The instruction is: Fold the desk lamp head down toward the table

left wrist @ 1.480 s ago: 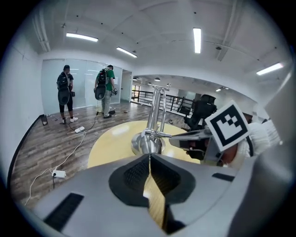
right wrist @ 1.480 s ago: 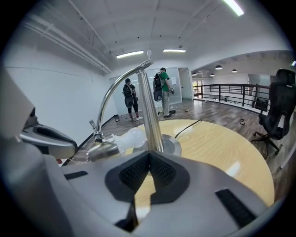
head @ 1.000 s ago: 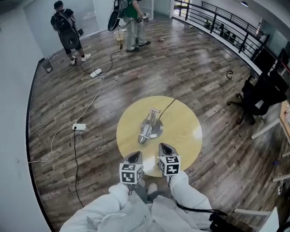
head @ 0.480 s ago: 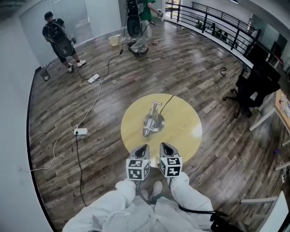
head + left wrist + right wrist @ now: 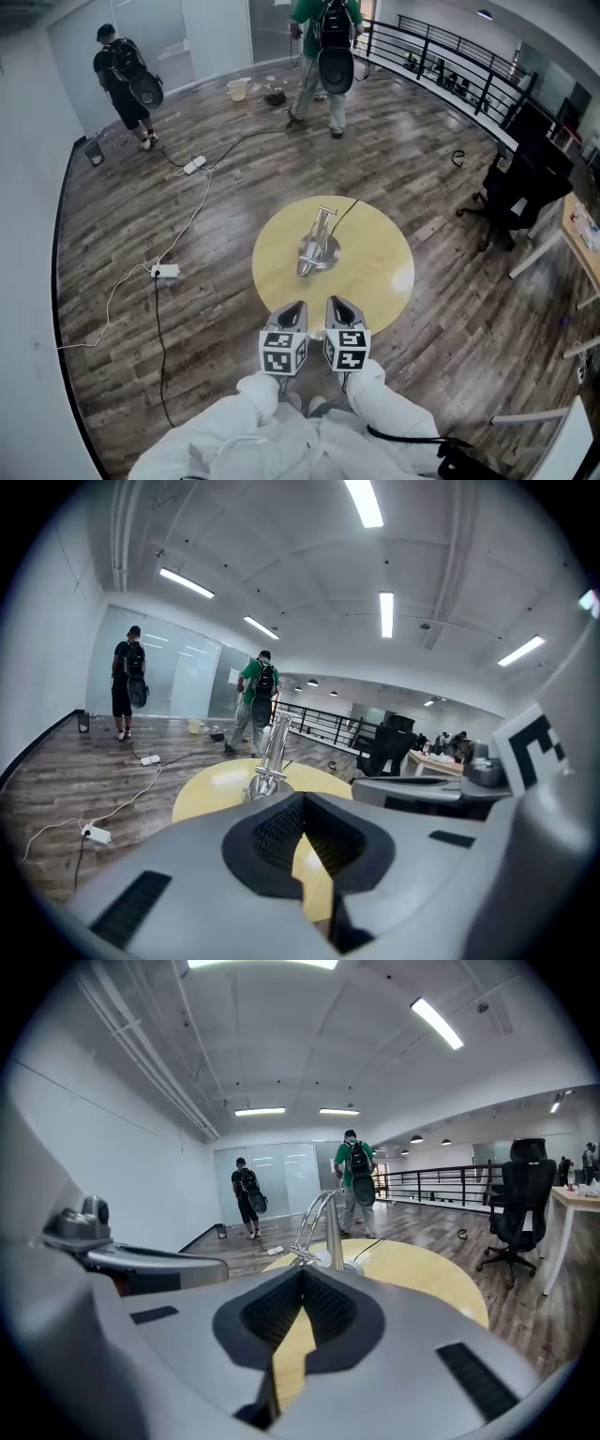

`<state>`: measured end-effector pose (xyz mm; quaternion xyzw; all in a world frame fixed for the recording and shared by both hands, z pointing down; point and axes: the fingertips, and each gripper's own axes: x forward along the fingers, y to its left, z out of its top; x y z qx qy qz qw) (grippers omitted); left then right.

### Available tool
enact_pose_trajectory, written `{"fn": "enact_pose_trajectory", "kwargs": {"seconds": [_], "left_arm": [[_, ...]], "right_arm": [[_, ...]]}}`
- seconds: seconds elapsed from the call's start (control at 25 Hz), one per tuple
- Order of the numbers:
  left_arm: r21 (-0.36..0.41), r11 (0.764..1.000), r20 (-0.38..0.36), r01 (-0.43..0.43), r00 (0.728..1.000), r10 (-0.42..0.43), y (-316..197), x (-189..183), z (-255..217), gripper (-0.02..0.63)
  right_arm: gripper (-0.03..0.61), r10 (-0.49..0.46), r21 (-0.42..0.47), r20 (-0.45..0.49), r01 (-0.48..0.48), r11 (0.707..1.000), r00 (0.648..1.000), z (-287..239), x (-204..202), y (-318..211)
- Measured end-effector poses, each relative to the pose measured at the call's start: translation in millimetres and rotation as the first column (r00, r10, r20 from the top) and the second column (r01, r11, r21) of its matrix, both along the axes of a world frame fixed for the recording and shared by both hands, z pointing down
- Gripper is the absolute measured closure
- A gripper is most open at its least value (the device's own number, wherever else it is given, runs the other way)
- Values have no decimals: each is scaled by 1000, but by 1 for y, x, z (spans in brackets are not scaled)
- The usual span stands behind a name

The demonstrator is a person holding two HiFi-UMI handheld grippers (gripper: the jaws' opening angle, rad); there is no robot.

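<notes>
Closest in, white sleeves hold the two grippers side by side over the near edge of the round yellow counter. The left gripper has its jaws pressed together with nothing in them. The right gripper looks the same, tips meeting and empty. Both are well apart from the desk lamp, which stands about mid-counter on its round silver base, its black cord running off the far edge. Beyond, on the wooden floor, lie a white power strip and cables. A black office chair stands to the right. Far back are a person in black and a person in green, both wearing backpacks.
</notes>
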<state>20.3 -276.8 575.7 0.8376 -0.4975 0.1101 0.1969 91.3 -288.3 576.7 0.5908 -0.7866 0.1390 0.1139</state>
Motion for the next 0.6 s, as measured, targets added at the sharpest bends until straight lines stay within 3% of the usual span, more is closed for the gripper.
{"fn": "enact_pose_trajectory", "kwargs": {"seconds": [0.6], "left_arm": [[7, 1000, 38, -8, 999, 7, 1, -2, -2, 614]], "right_arm": [[566, 19, 23, -11, -19, 1000, 1000, -10, 13, -1]]}}
